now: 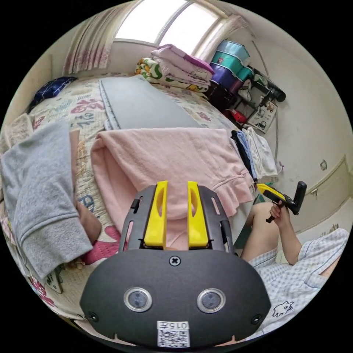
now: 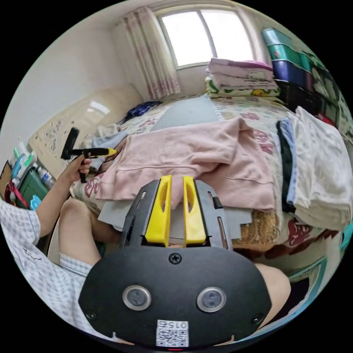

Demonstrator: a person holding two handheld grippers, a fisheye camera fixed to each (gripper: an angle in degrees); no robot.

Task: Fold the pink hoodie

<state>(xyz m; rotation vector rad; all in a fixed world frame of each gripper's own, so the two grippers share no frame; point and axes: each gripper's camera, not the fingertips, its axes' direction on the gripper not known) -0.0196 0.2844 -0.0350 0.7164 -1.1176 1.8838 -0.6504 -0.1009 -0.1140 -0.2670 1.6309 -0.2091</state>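
Left gripper (image 1: pixel 177 206) parted over pink hoodie (image 1: pixel 173 158); right gripper (image 2: pixel 177 200) parted, raised.

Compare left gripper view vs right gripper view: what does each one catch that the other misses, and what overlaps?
Left gripper view: a grey garment lying beside the pink hoodie.
Right gripper view: bottles by the wall and grey board edge poking out under the pink hoodie.
Both: pink hoodie on the bed, folded blanket stack, storage bins, white folded pile.

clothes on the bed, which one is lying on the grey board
The pink hoodie: it lies across the near end of the grey board. The grey sweater lies off to one side on the quilt, and the folded pile on the other.
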